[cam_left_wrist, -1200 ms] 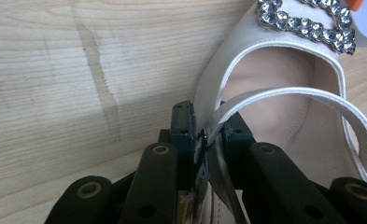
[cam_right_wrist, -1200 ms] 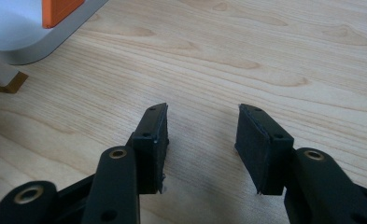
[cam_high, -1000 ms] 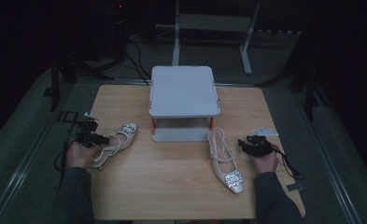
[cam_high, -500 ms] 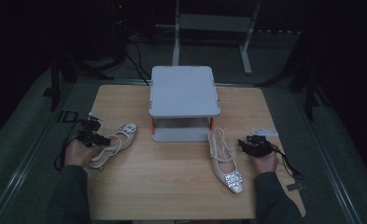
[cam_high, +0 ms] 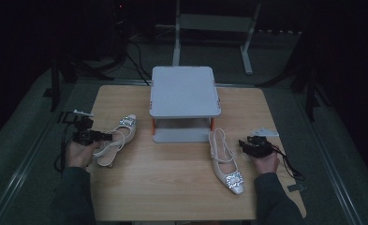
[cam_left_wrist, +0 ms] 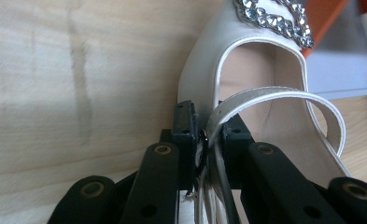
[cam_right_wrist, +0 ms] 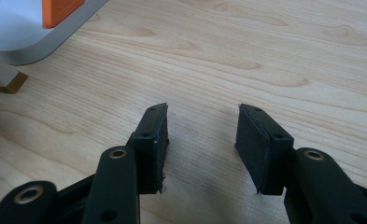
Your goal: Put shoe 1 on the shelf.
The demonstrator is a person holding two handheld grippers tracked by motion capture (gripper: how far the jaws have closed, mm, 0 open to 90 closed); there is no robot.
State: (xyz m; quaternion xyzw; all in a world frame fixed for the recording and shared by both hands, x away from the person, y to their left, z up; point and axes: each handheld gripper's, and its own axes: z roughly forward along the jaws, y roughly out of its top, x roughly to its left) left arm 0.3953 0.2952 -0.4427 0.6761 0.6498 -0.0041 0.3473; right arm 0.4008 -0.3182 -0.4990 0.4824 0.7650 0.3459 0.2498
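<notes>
L gripper (cam_left_wrist: 204, 140): jaws are pinching the thin strap of the left shoe (cam_left_wrist: 246, 79), closed tight on it w/ the strap running up between them. In the high view that L gripper (cam_high: 107, 136) is sitting at the table's left edge, the person's left hand (cam_high: 81, 152) wrapping it from behind.

R gripper (cam_right_wrist: 202, 140): jaws are standing apart w/ nothing between them, bare wood showing in the gap. In the high view the R gripper (cam_high: 242, 143) is hovering just beside the right shoe (cam_high: 224, 161), not touching it as far as can be told; right hand (cam_high: 265, 161) is gripping it.

Count: 2 shoes, both pale cream w/ a jewelled buckle at the toe. Left shoe is lying angled, toe pointing toward the stand. Right shoe is lying toe toward the person, heel near the stand.

1 stand (cam_high: 185, 91): small grey two-level shelf w/ orange posts, sitting mid-table at the far side. Top level is carrying nothing; lower level looks bare too.

Table (cam_high: 172, 187): light wood.
</notes>
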